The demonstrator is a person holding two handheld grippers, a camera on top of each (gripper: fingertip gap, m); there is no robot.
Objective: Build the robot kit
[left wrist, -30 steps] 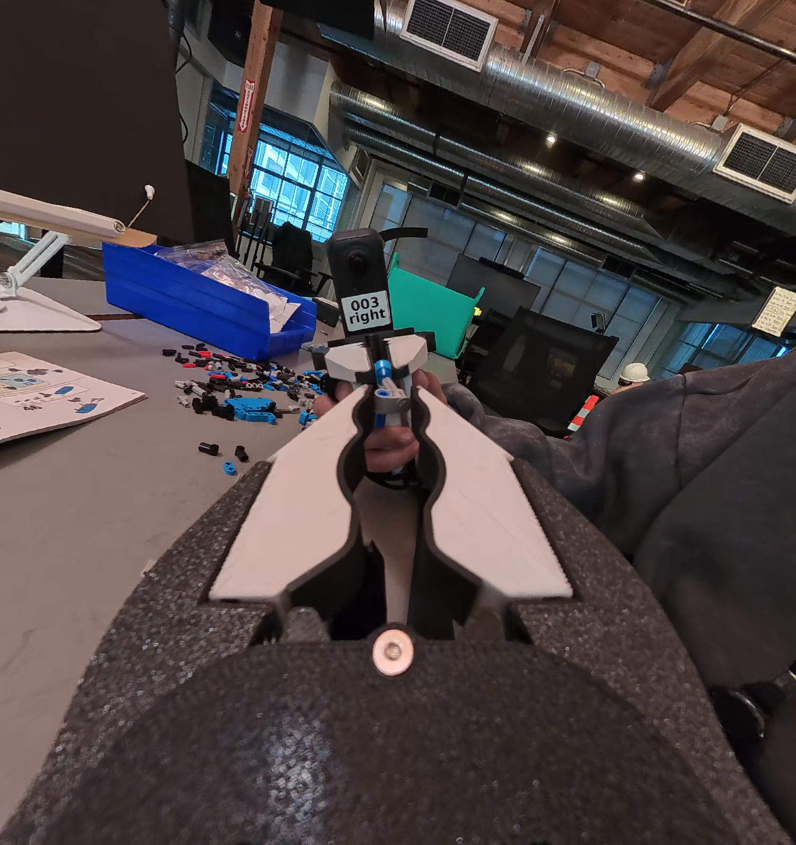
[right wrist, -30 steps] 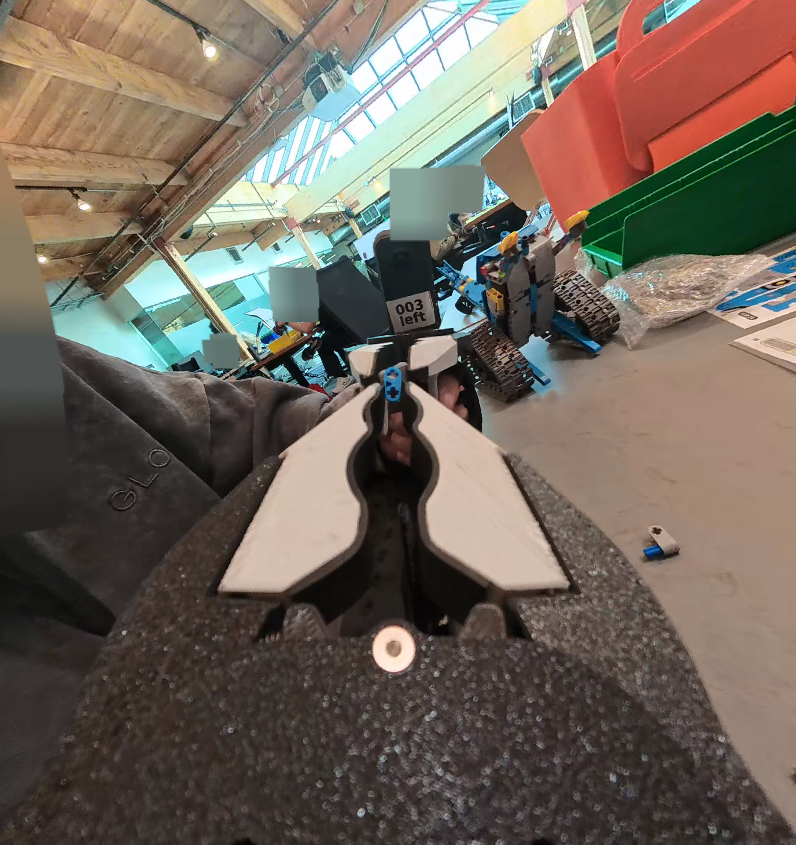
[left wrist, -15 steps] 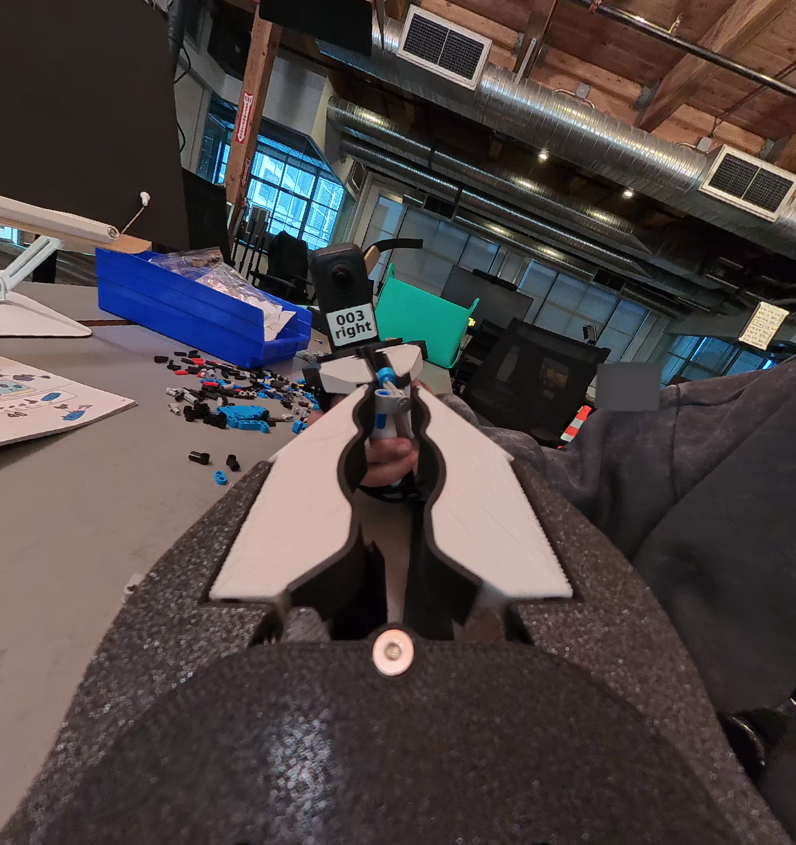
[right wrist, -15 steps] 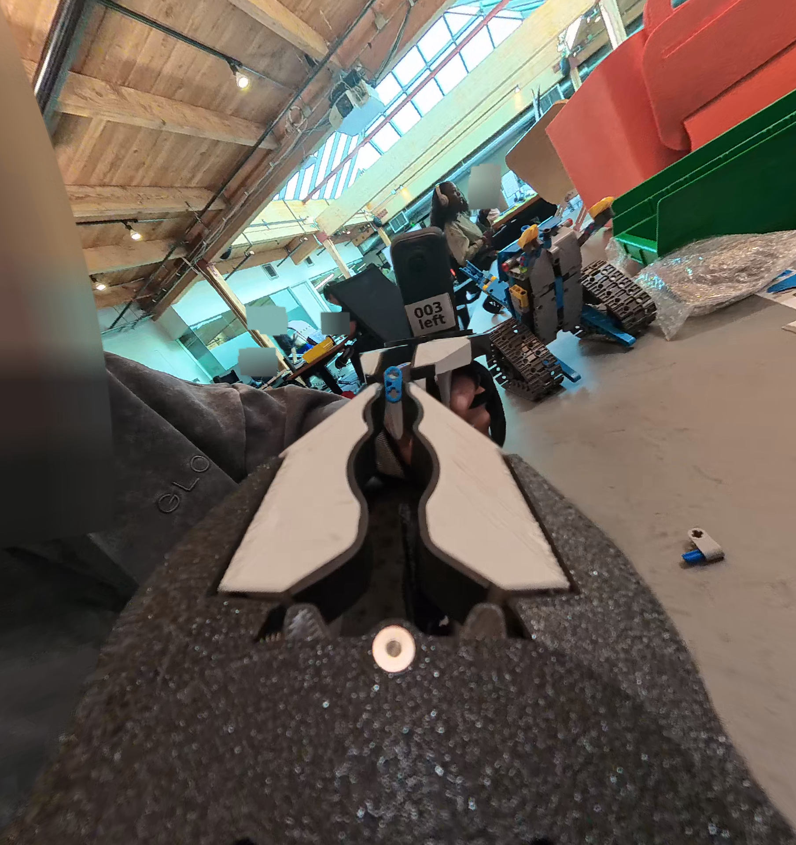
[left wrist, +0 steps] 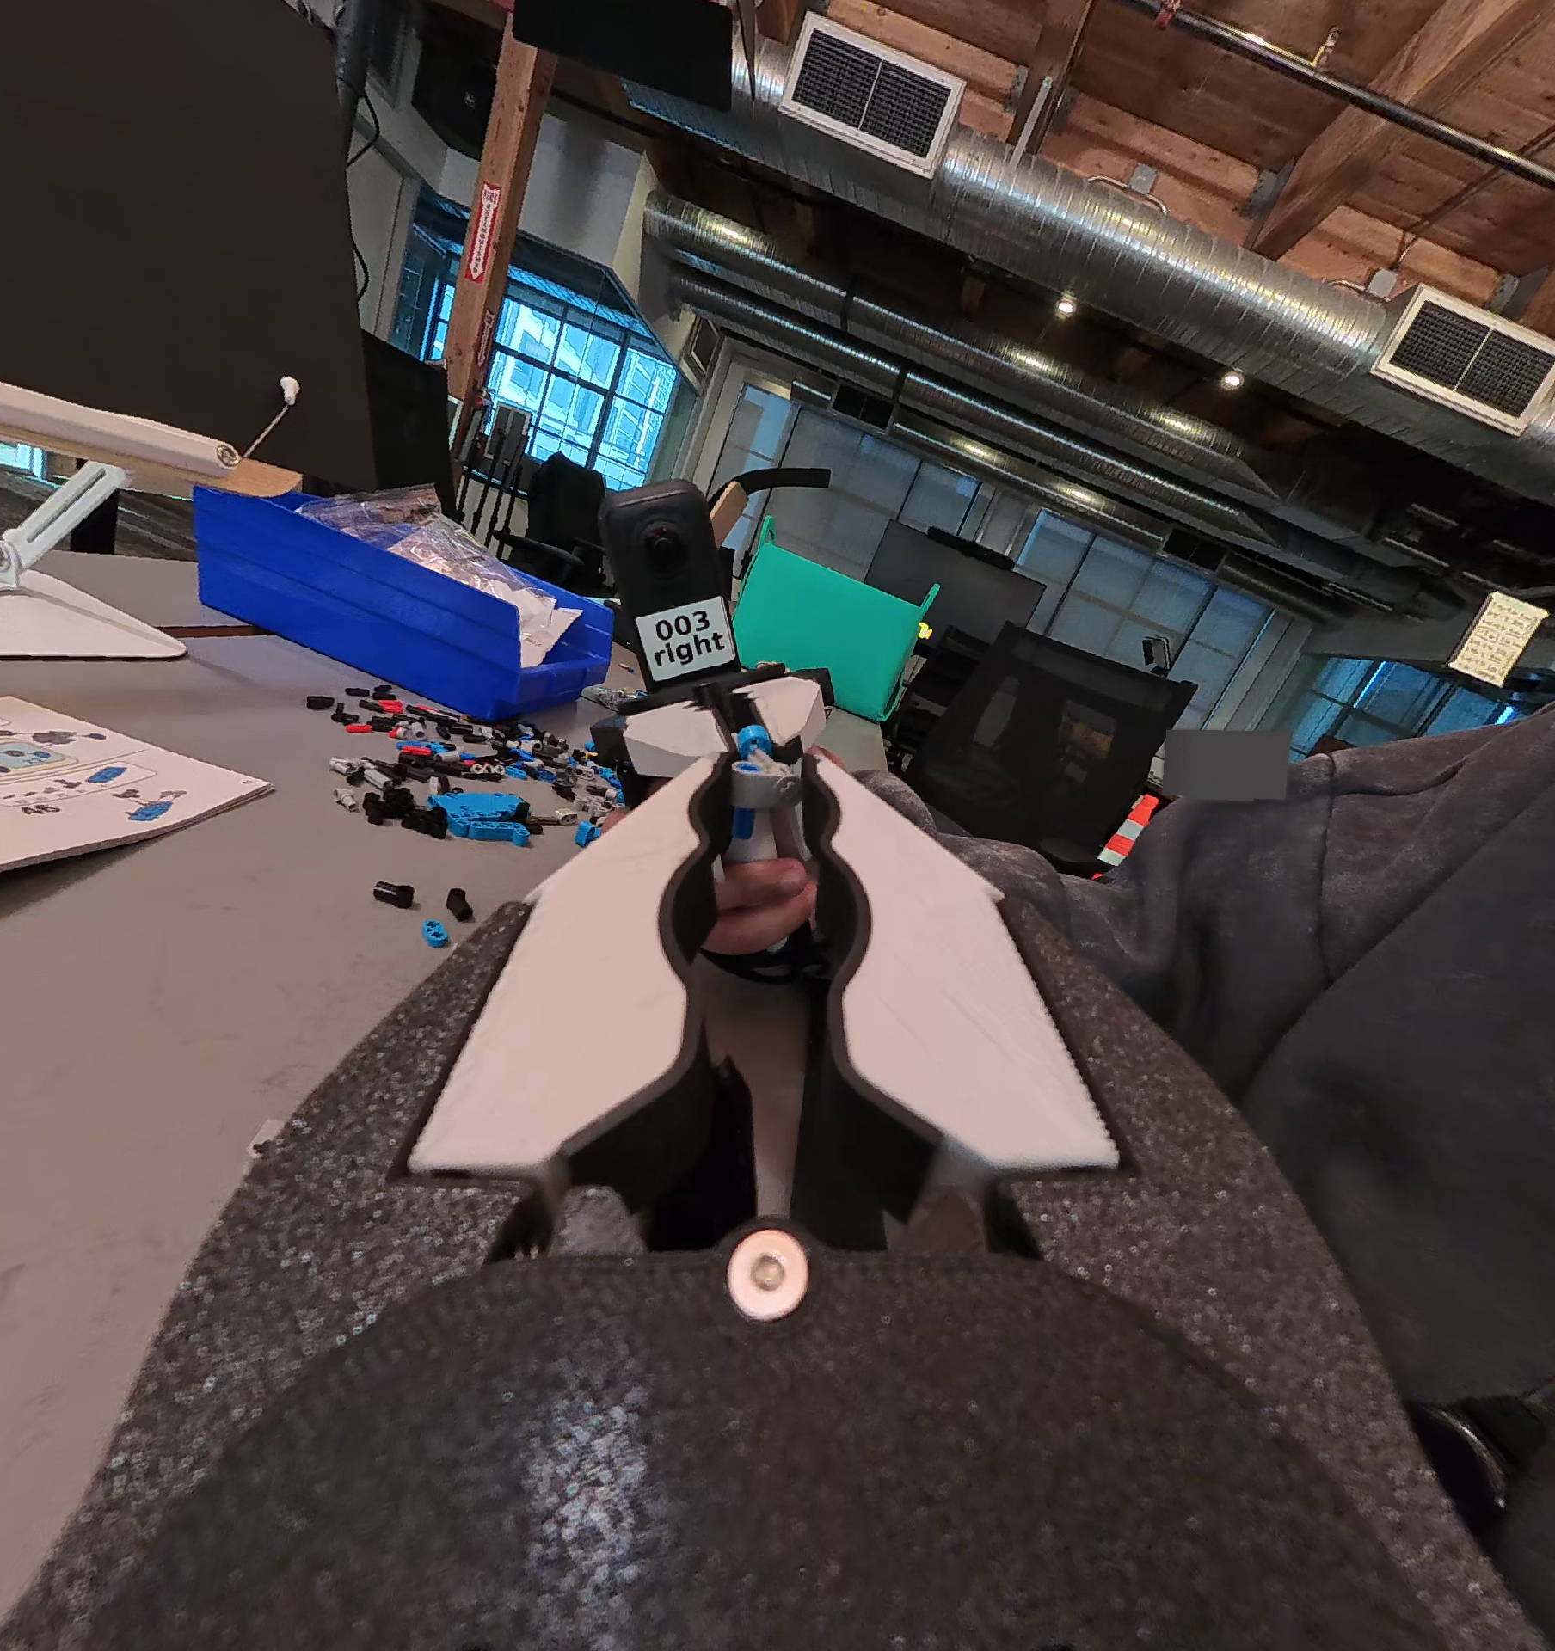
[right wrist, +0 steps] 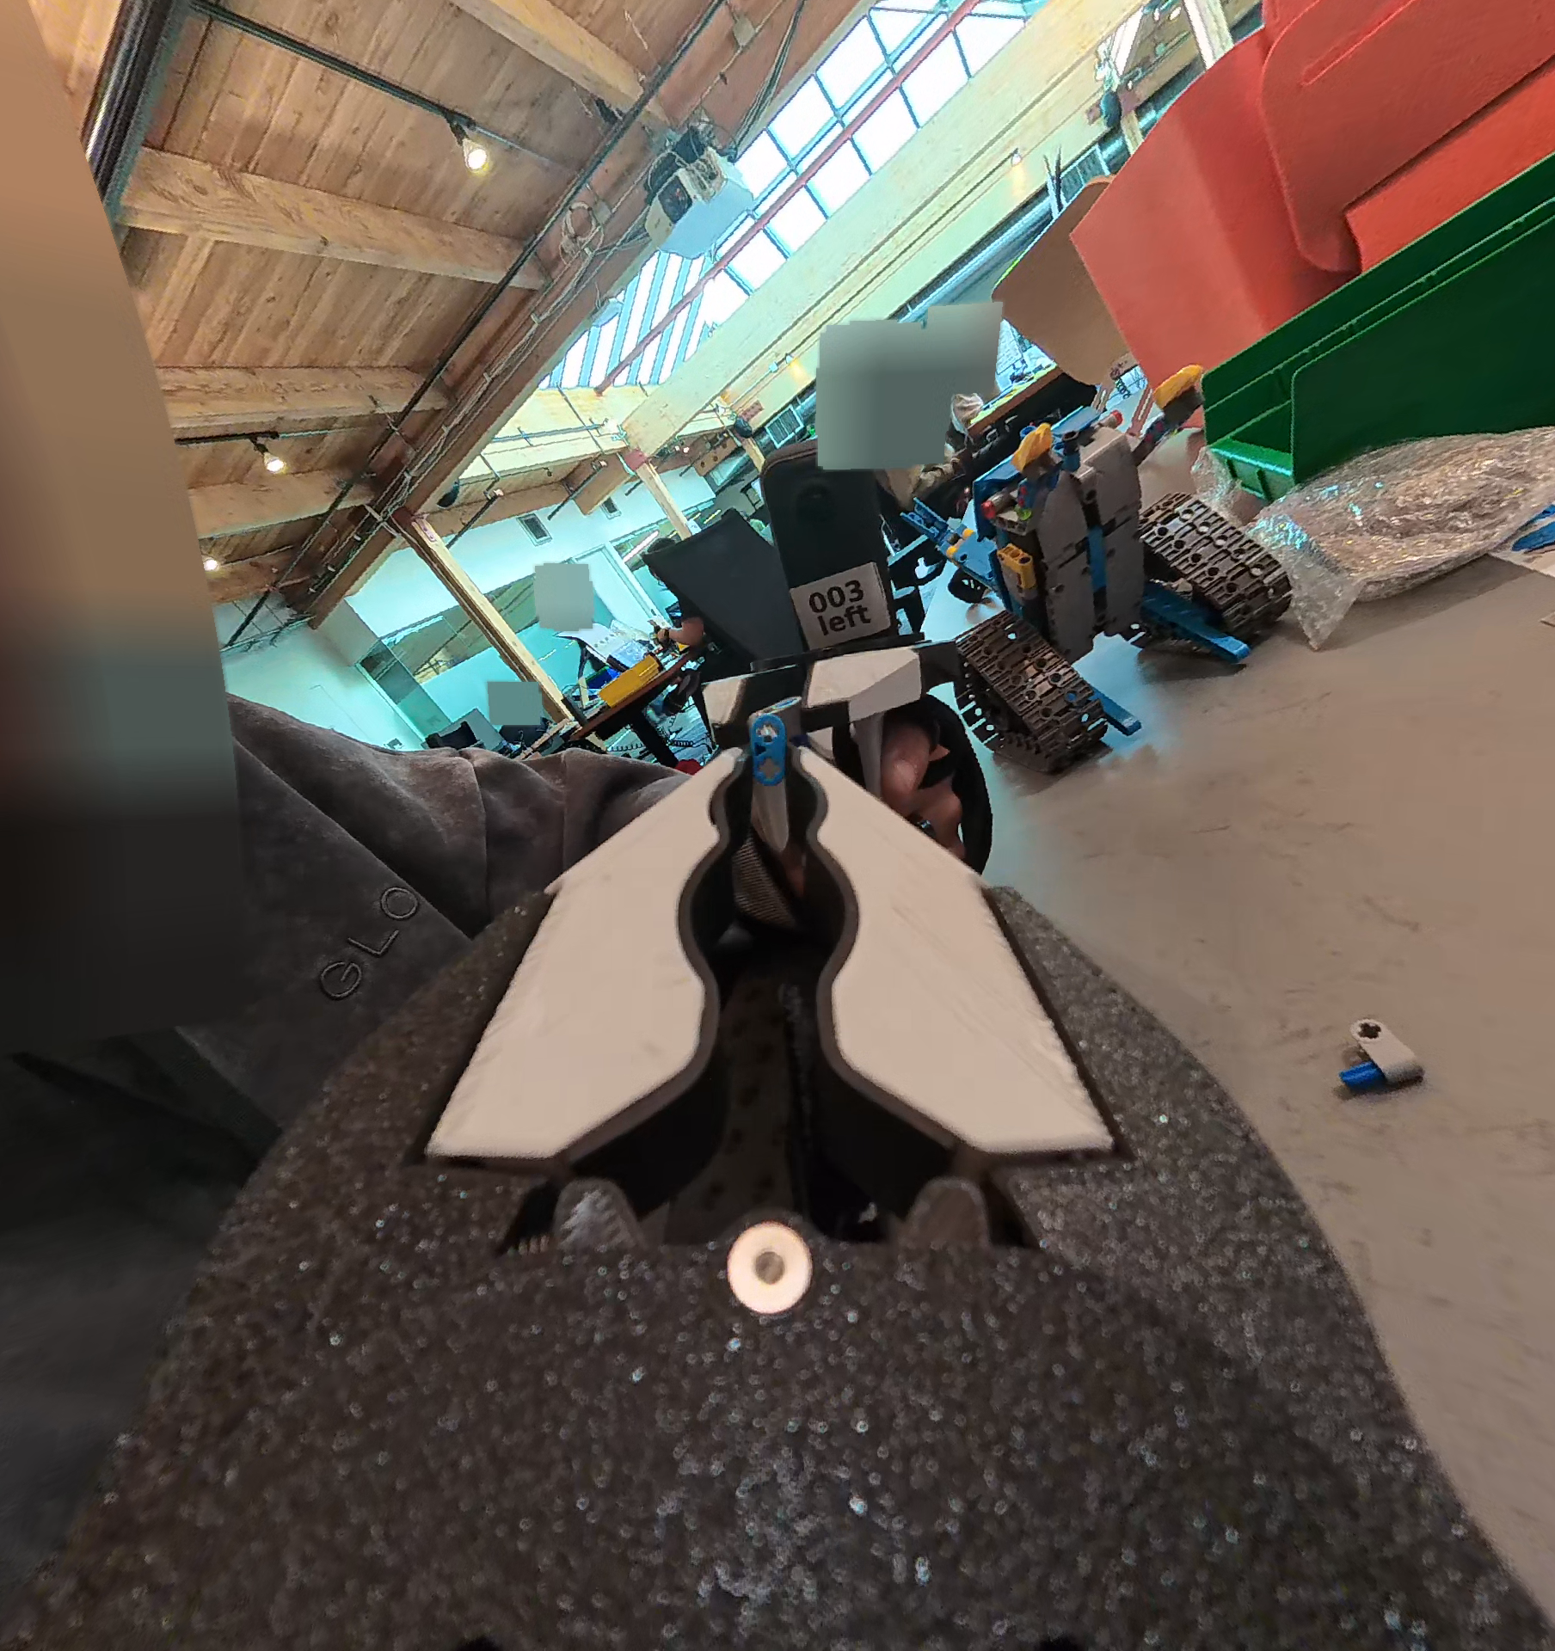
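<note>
Grey plastic sits in the pinch. In your left wrist view the left gripper [left wrist: 760, 782] is clamped on a small grey connector [left wrist: 769, 791] at its very tips, with a blue pin showing just beyond them. Your right gripper [left wrist: 720, 728] faces it nose to nose. Loose parts [left wrist: 452, 786] lie ahead and to the left on the table [left wrist: 175, 1027].

With so shallow a hold, squeeze evenly and line the two noses up straight, or the piece may twist out.

In your right wrist view the right gripper [right wrist: 769, 768] is closed on a thin blue link [right wrist: 769, 746] at its tips, and the left gripper [right wrist: 810, 688] is directly ahead. A tracked model [right wrist: 1104, 581] stands ahead to the right. A small grey-and-blue piece [right wrist: 1380, 1063] lies off to the right.
</note>
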